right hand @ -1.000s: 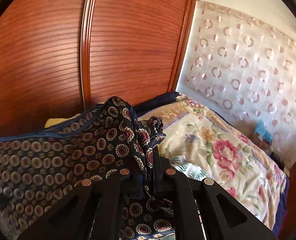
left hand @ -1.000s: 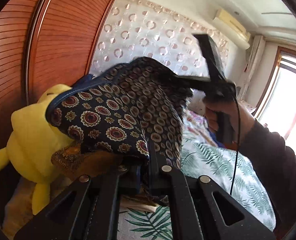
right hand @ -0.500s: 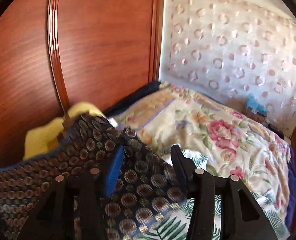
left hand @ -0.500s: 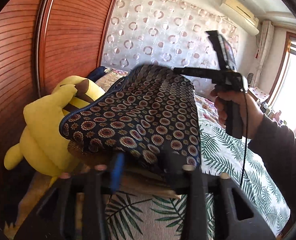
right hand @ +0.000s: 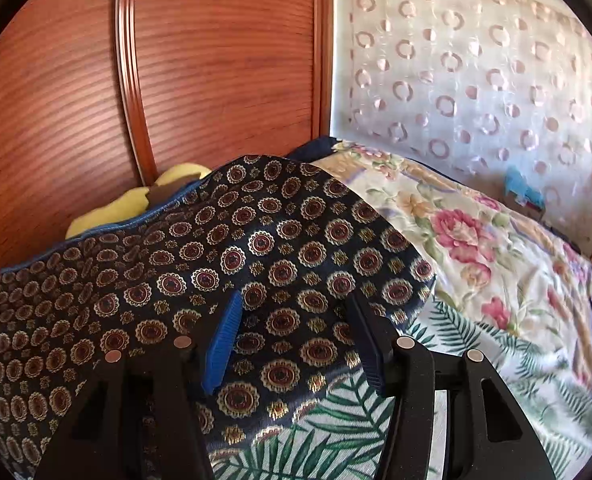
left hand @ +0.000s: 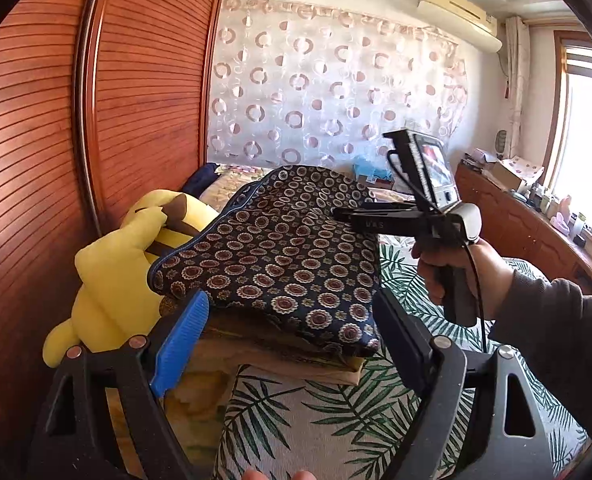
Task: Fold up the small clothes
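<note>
Scene: a bedroom, with a leaf-print bed cover (left hand: 336,432) under both my tools and a ribbed wooden wardrobe door (left hand: 35,160) to one side.
Garment: the navy medallion-print cloth (left hand: 279,256) lies folded on top of a small stack of tan folded pieces (left hand: 296,360) on the bed, its far side resting against a yellow plush toy (left hand: 111,280).
Left tool (left hand: 291,340): its jaws have just been opening and now stand wide, one on each side of the stack's near edge, with neither pad pressing on the cloth.
Right tool (right hand: 291,340): its jaws have just been opening too, to about half width; the cloth's corner lies beneath and between them, but I see no pinch on it.
Right hand (left hand: 456,272): seen from my left camera, it holds its tool level over the garment's far right side.
How it will handle: I judge the cloth to be thin, light and limp, with a slight sheen that suggests it may slide off the stack if nudged.
Where to hold: I would pinch a hemmed edge or a corner, such as the blue-piped border (left hand: 199,240), taking all the layers at once so that the fold stays together.
Risk: a push from the side could skew the stack.
</note>
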Available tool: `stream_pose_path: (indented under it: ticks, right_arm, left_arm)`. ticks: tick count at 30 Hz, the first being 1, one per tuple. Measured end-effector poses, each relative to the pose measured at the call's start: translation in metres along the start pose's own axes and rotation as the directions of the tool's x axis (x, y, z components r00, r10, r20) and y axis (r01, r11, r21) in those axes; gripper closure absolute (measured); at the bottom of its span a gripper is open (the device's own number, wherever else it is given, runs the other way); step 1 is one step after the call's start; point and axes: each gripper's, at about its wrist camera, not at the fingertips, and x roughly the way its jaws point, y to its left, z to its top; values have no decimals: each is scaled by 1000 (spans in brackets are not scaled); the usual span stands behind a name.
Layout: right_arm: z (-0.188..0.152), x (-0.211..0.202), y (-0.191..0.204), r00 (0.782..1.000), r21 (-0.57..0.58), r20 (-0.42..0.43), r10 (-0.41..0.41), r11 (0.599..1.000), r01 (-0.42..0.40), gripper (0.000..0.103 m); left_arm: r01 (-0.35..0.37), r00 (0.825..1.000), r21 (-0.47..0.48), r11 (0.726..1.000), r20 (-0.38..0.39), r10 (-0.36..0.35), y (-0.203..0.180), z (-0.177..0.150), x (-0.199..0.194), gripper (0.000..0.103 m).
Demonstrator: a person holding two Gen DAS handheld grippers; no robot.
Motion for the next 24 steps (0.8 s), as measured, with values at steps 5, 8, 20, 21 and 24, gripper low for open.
stream_pose_path:
  ticks: [5,8,20,21,24]
  right_arm:
    - [-6,-46,1,999,39,39,-8,999,6,47]
    - [-23,-87,12,997,38,73,-13,999,10,47]
    - [-119,-234,40,983,160,154,-96,985,71,42]
    - [-124,-246,40,984,175,149,-100,982,74,42]
    - [-133,-274,40,975,220,170,-141,970,102,27]
  left_arm:
    - [4,1000,17,1000,10,-4,-8,-2,-12,19]
    - [17,1000,38,999,17,-18,-17,-2,-19,19]
    - [91,995,117,989,33,-96,-72,-8,-43,19]
    - [102,994,117,988,29,-106,-75,-8,-44,19]
    - [123,992,132,984,21,-127,-91,-11,-48,19]
